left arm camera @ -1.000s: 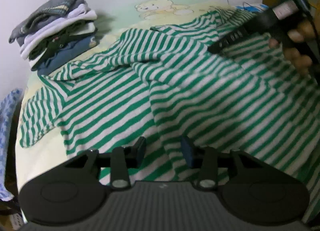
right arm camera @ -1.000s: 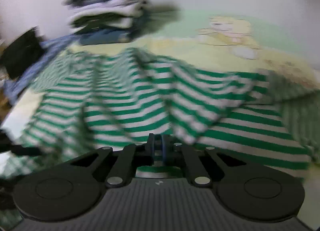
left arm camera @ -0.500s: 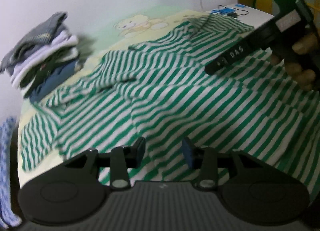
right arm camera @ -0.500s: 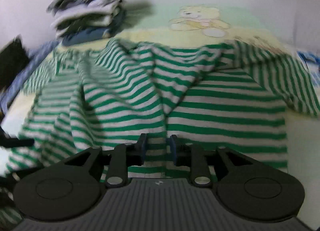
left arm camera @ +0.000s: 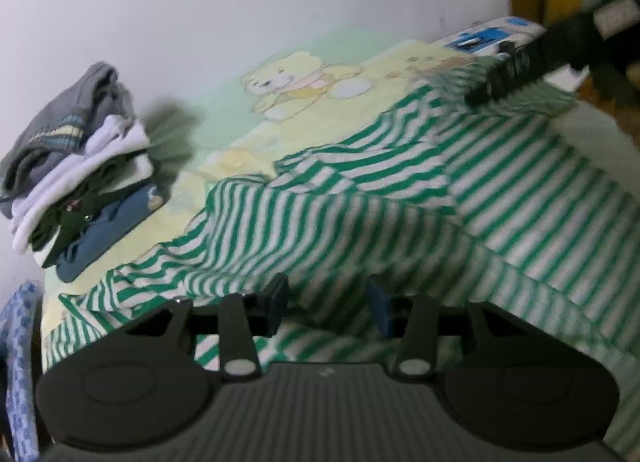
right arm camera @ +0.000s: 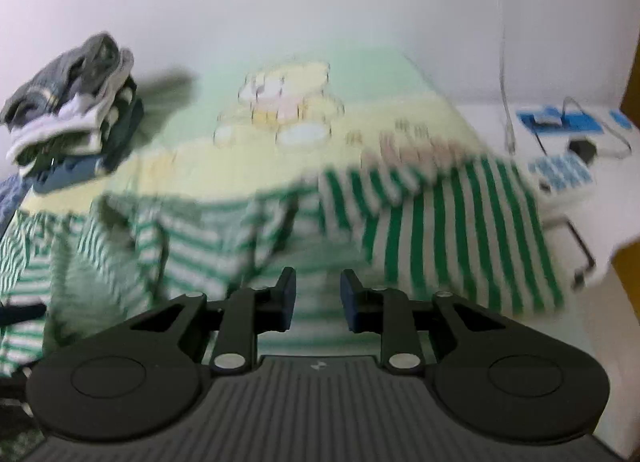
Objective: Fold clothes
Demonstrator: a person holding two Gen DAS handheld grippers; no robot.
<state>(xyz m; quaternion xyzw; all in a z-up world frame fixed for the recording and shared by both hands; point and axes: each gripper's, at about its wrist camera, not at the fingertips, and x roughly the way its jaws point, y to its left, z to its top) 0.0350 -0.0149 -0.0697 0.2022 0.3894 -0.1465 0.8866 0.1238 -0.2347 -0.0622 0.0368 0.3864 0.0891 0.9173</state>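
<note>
A green-and-white striped shirt (left arm camera: pixel 400 198) lies rumpled across the yellow bear-print sheet (left arm camera: pixel 320 82). My left gripper (left arm camera: pixel 327 302) hovers open just above its near part, nothing between the fingers. In the right wrist view the same striped shirt (right arm camera: pixel 440 230) is blurred by motion, one part spread to the right. My right gripper (right arm camera: pixel 318 294) stands open over it, holding nothing. The right gripper's black body (left arm camera: pixel 532 58) shows at the upper right of the left wrist view, above the shirt's far edge.
A stack of folded clothes (left arm camera: pixel 76 174) sits at the back left by the white wall (left arm camera: pixel 280 2); it shows again as a stack (right arm camera: pixel 76 114) in the right view. A blue-and-white device with cables (right arm camera: pixel 560 142) rests on the white surface at right. Blue patterned cloth (left arm camera: pixel 20 362) hangs at far left.
My right gripper went from shut on the shirt to open and let it go, then swung right. The left gripper stayed open and shifted; the shirt lies more bunched.
</note>
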